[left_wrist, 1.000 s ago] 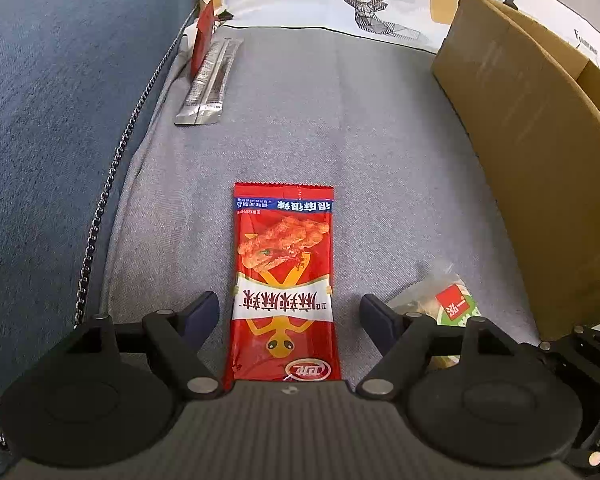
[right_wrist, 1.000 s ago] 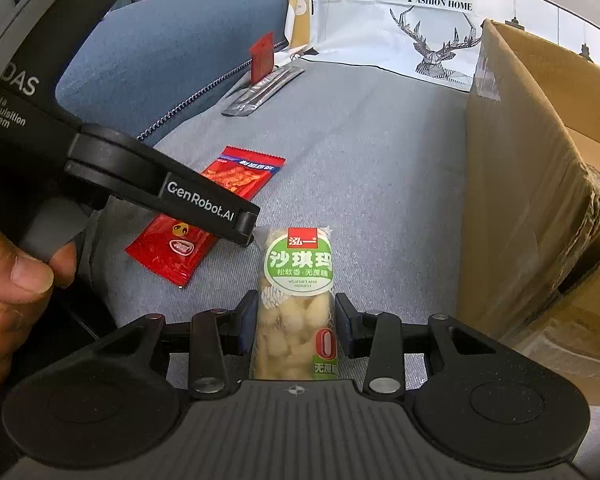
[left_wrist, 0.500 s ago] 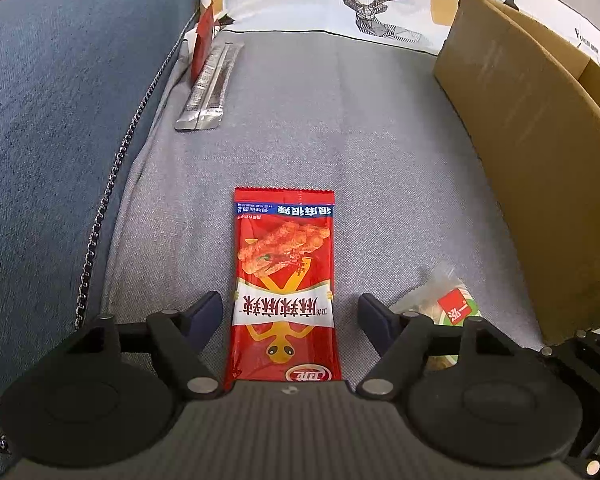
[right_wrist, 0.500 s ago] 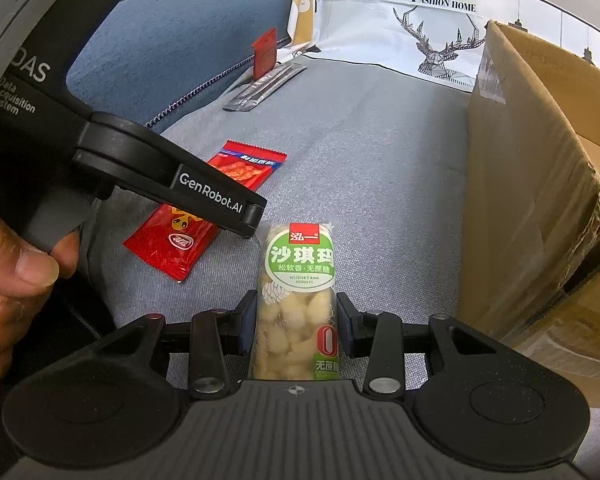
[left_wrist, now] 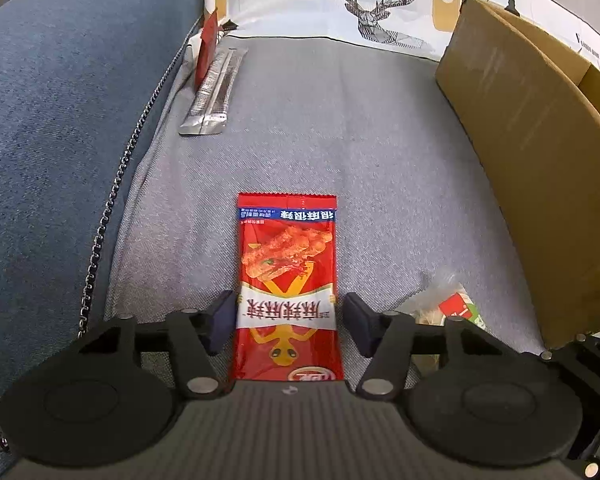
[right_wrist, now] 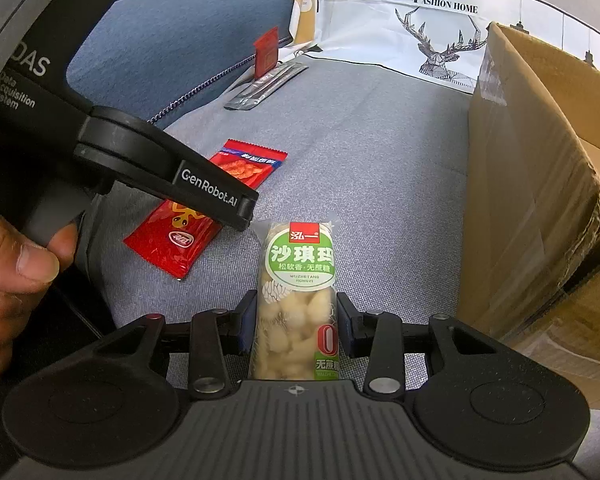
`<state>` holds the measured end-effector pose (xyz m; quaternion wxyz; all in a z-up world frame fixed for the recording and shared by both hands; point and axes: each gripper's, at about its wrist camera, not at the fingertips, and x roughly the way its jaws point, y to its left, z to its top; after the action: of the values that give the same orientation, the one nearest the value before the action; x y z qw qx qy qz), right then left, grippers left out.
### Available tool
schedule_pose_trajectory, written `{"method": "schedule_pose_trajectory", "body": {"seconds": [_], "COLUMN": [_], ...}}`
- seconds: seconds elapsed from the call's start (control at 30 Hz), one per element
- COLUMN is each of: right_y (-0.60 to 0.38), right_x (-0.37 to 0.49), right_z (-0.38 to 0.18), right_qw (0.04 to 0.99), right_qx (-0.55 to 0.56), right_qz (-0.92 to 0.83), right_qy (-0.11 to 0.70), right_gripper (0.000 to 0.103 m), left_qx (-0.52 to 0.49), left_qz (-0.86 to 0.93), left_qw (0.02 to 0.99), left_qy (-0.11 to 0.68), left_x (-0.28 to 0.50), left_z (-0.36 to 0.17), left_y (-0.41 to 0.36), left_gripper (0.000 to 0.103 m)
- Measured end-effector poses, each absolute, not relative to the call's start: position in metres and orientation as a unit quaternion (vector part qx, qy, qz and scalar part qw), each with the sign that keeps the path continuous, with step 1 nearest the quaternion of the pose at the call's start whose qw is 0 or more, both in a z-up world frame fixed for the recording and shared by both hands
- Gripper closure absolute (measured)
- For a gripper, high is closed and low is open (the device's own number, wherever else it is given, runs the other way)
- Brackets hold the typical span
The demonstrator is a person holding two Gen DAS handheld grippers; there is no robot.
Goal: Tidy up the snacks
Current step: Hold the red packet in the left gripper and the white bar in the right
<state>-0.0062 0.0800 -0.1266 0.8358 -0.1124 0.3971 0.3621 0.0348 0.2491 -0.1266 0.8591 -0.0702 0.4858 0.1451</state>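
Snacks are lying on a grey sofa cushion (left_wrist: pixel 380 128); the red packet (left_wrist: pixel 287 280) is lying flat and lengthwise between the fingers of the left gripper (left_wrist: pixel 287 320); its jaws are closing, the left pad sitting just at the packet's edge, the right pad standing a sliver off it; the packet is not yet squeezed.

Just right of it, the clear-wrapped puffed snack bar (right_wrist: pixel 298 300) with a green label is lying on the same cushion; the right gripper (right_wrist: pixel 296 322) is pinching it across its lower half, both pads pressing on the wrapper; in the left wrist view only the bar's top end (left_wrist: pixel 452 300) is showing beyond the left gripper's right finger.

Farther back, a silver stick packet (left_wrist: pixel 214 92) is lying along the cushion seam; a small red sachet (left_wrist: pixel 205 46) is standing on edge against the blue armrest (left_wrist: pixel 60 120), touching the silver packet's far end.

An open cardboard box (right_wrist: pixel 540 184) is sitting at the right, near the bar; a white deer-print pillow (right_wrist: pixel 420 32) is leaning at the back.

A hand (right_wrist: pixel 8 256) is gripping the left gripper's handle in the right wrist view.
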Motion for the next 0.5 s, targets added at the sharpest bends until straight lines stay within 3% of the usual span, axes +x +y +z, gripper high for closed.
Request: {"method": "schedule_pose_trajectory", "body": {"seconds": [0.5], "right_y": [0.0795], "right_x": [-0.0103], "right_z": [-0.1224], "right_qw": [0.846], "right_qx": [-0.118], "right_qz": [0.358], "right_qy": [0.377], "right_gripper": [0.065], "left_qx": [-0.094], "left_qz": [0.158], "left_qw": [0.868], "left_qy": [0.462], "left_x": [0.0244], "left_z": [-0.1197], "left_y": [0.2537], "left_gripper": [0.053]}}
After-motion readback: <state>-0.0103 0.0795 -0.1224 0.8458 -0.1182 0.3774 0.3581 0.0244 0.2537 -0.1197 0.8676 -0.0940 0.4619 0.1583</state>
